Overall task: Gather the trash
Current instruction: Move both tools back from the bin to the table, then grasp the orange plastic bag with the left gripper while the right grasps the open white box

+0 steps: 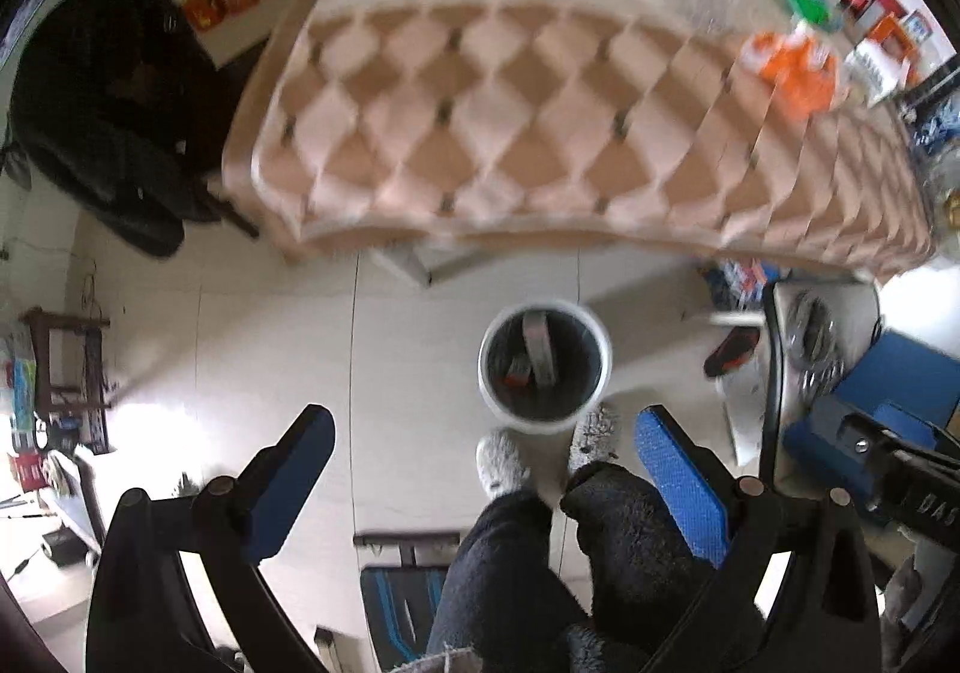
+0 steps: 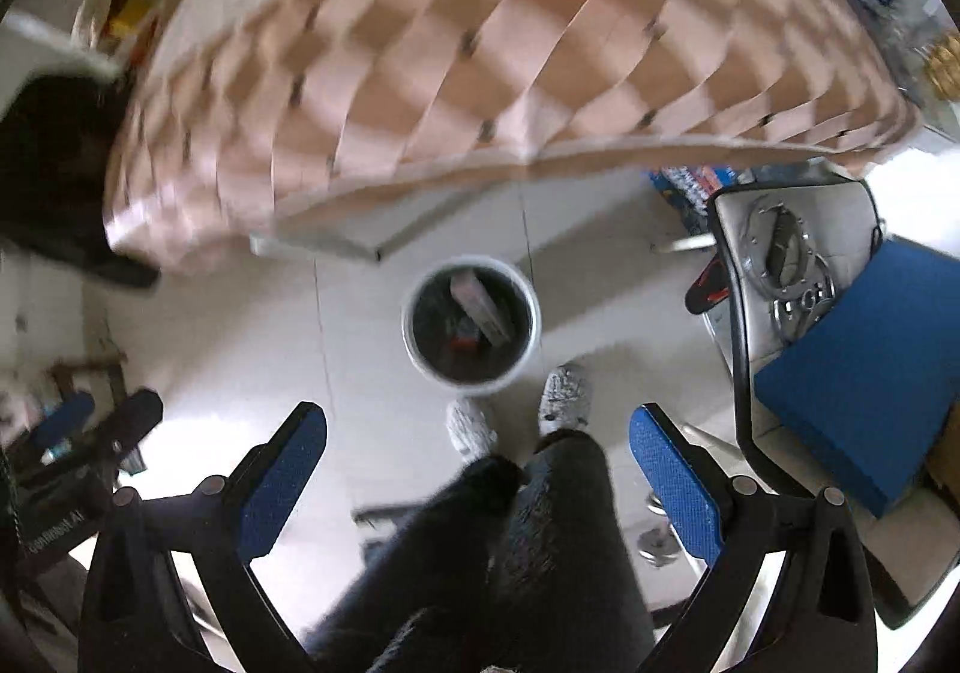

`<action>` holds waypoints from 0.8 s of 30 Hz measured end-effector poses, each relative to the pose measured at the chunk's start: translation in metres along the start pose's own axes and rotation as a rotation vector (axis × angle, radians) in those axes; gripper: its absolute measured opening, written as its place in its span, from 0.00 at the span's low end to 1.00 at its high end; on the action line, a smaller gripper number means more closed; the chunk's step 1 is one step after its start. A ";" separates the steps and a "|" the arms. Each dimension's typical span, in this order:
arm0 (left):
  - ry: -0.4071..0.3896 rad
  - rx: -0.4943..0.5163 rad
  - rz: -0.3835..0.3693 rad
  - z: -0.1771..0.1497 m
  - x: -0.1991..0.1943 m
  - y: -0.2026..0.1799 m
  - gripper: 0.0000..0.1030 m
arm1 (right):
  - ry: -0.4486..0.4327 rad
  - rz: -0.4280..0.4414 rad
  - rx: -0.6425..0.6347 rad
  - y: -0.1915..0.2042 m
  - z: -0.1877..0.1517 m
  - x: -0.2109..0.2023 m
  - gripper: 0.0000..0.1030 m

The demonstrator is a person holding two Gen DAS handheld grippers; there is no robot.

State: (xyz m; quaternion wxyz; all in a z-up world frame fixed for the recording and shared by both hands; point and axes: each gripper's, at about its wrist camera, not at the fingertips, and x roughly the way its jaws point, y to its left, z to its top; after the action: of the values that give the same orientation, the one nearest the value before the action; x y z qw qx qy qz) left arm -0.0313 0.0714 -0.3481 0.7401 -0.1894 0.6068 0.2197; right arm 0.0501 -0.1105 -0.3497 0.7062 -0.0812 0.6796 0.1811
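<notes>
You hold both the left hand-held gripper and right hand-held gripper wide open and empty above the white trash bin on the floor by your feet, orange wrapper on the bench.

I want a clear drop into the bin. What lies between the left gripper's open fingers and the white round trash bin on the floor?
Left wrist view: between the left gripper and the white round trash bin are the person's grey fuzzy slippers and dark-trousered knees.

A black jacket hangs left of the table. A blue box lies on the chair at right.
</notes>
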 end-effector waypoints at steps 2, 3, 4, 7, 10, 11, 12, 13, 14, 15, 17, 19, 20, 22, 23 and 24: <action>-0.030 0.032 -0.005 0.026 -0.007 -0.018 1.00 | -0.037 -0.005 0.055 -0.019 0.026 -0.017 0.99; -0.048 0.050 -0.004 0.040 -0.010 -0.027 1.00 | -0.055 -0.005 0.079 -0.030 0.040 -0.024 0.99; -0.064 0.069 -0.009 0.052 -0.012 -0.037 1.00 | -0.069 -0.009 0.096 -0.040 0.051 -0.030 0.99; -0.078 0.119 -0.026 0.101 -0.008 -0.078 1.00 | -0.102 -0.031 0.165 -0.082 0.095 -0.044 0.99; -0.049 0.136 -0.059 0.138 0.010 -0.123 0.99 | -0.117 -0.047 0.221 -0.129 0.142 -0.047 0.99; -0.042 0.139 -0.062 0.145 0.013 -0.132 0.99 | -0.118 -0.052 0.236 -0.144 0.161 -0.047 0.99; -0.030 0.142 -0.074 0.157 0.020 -0.148 0.99 | -0.117 -0.057 0.247 -0.158 0.178 -0.047 0.99; -0.012 0.142 -0.084 0.172 0.030 -0.166 0.99 | -0.116 -0.060 0.252 -0.170 0.193 -0.047 0.99; 0.012 0.141 -0.095 0.186 0.041 -0.183 0.99 | -0.115 -0.064 0.256 -0.185 0.213 -0.046 0.99; 0.035 0.137 -0.109 0.196 0.049 -0.194 0.99 | -0.113 -0.069 0.258 -0.194 0.230 -0.045 0.99; 0.078 0.139 -0.113 0.216 0.069 -0.218 0.98 | -0.113 -0.080 0.250 -0.212 0.262 -0.045 0.99; 0.113 0.145 -0.100 0.227 0.085 -0.236 0.95 | -0.110 -0.112 0.212 -0.229 0.305 -0.046 0.99; 0.135 0.145 -0.087 0.234 0.097 -0.245 0.86 | -0.110 -0.125 0.194 -0.232 0.319 -0.046 0.99; 0.169 0.143 -0.065 0.243 0.114 -0.255 0.71 | -0.105 -0.167 0.133 -0.237 0.353 -0.044 0.99; 0.183 0.138 -0.056 0.248 0.121 -0.259 0.70 | -0.094 -0.198 0.086 -0.240 0.374 -0.039 0.99; 0.182 0.133 -0.048 0.253 0.125 -0.263 0.67 | -0.083 -0.212 0.053 -0.240 0.387 -0.035 0.99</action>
State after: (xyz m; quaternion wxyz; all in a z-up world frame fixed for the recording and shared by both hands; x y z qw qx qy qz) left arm 0.3415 0.0032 -0.4188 0.6979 -0.1734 0.6799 0.1431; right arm 0.4982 -0.1972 -0.3227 0.7508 -0.1267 0.6419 0.0906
